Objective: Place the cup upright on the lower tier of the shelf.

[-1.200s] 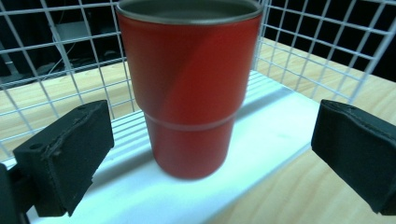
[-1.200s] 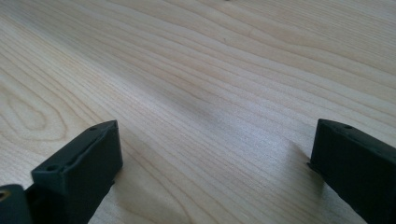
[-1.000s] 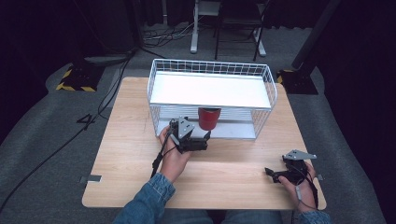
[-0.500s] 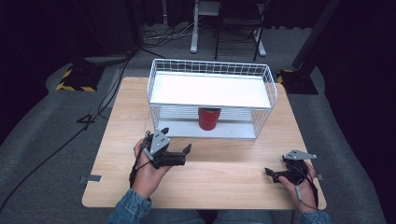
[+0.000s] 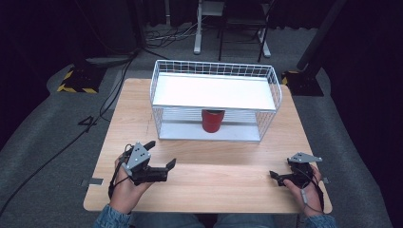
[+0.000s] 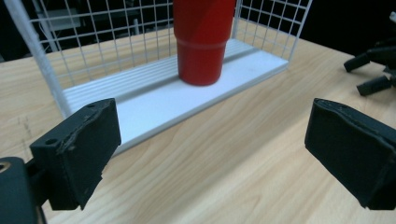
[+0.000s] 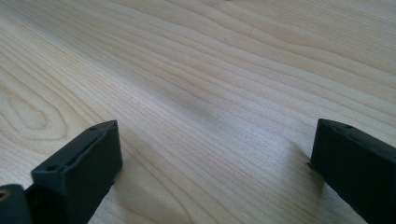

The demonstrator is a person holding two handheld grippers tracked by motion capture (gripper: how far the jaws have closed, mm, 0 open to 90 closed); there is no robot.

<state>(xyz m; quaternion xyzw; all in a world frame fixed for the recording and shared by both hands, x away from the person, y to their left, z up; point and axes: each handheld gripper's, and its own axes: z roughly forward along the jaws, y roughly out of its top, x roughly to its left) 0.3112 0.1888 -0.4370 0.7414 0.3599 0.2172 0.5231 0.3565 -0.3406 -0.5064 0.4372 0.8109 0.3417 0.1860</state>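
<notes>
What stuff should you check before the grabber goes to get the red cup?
1. Left gripper open and empty: ok, its jaws stand wide apart with nothing between them.
2. Right gripper out of the way: ok, it is low over the table at the right front, jaws open.
3. Red cup upright: ok, it stands on the bottom shelf of the wire rack.
4. Path to the cup free: ok, bare wood lies between the left gripper and the rack's open front.
5. Room under the upper shelf for the jaws: cannot tell.
</notes>
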